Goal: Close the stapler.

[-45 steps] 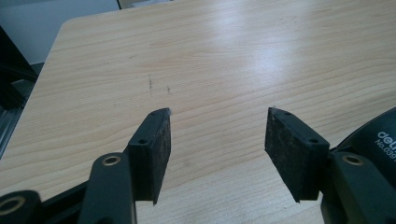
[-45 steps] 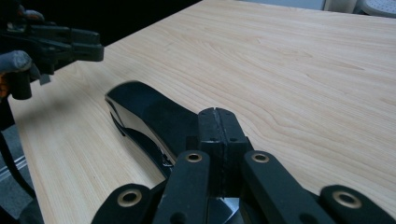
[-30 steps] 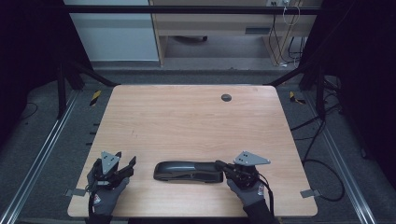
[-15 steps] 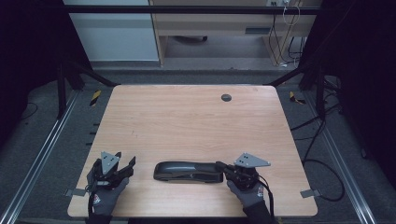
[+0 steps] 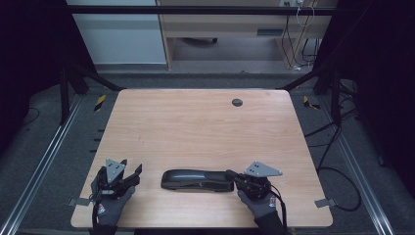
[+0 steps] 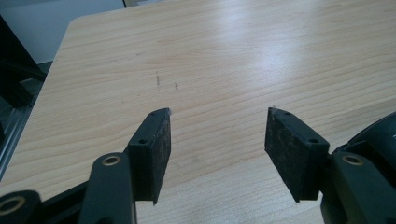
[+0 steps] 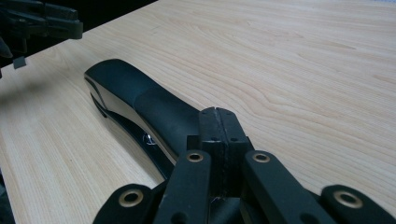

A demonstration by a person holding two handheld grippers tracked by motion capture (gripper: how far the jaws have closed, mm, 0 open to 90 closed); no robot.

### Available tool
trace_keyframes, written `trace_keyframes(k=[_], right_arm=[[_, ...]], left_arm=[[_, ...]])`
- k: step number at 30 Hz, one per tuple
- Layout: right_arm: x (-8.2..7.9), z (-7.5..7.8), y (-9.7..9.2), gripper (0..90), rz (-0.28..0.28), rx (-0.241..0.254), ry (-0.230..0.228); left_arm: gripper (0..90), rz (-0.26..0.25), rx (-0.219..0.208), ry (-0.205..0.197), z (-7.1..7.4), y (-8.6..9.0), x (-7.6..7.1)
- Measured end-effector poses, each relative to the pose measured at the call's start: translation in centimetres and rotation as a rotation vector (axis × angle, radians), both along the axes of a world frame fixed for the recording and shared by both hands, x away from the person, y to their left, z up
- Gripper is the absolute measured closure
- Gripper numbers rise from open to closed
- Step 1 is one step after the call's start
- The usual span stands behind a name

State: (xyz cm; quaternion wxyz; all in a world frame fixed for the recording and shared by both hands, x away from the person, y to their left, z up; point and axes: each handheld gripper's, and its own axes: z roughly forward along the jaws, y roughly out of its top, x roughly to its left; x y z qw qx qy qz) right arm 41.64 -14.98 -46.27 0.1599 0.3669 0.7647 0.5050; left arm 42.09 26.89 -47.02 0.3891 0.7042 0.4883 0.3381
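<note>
- My left tongs sit at the near left corner of the wooden table, jaws spread wide with bare wood between them, gripping nothing.
- My right tongs rest near the front edge toward the right, jaws clenched together pad against pad, tips at the right end of a black stapler; I cannot tell whether they touch it.
- The stapler lies flat between my two tongs, lengthwise along the front edge, well apart from the left tongs.
- I can read no brand or writing on the stapler.
- Beyond it the tabletop is open wood to the far edge, where a small dark round grommet sits.
</note>
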Motion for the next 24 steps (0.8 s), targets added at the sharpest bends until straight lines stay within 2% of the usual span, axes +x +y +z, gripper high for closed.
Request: trace_keyframes(k=[3,5,7,10,17,24], right_arm=[[0.1,0.1,0.0,90.0,0.001,0.001,0.007],[0.2,0.5,-0.3,90.0,0.009,0.048,0.009],[0.2,0.9,-0.3,90.0,0.011,0.065,0.004],[0.2,1.7,-0.1,90.0,0.005,0.056,-0.011],[0.4,1.8,-0.1,89.9,-0.011,0.037,-0.020],[0.7,2.0,-1.6,86.0,-0.072,0.042,-0.042]], left_arm=[[40.7,-0.002,-0.002,0.002,0.0,0.0,0.0],[40.7,-0.002,-0.005,0.003,0.0,0.1,0.0],[40.6,-0.002,-0.006,0.004,0.0,0.1,0.1],[40.6,-0.006,-0.005,0.008,-0.1,0.1,0.1],[40.4,-0.013,-0.005,0.014,-0.2,-0.1,0.1],[40.0,-0.021,-0.002,0.020,-0.2,-0.1,0.2]])
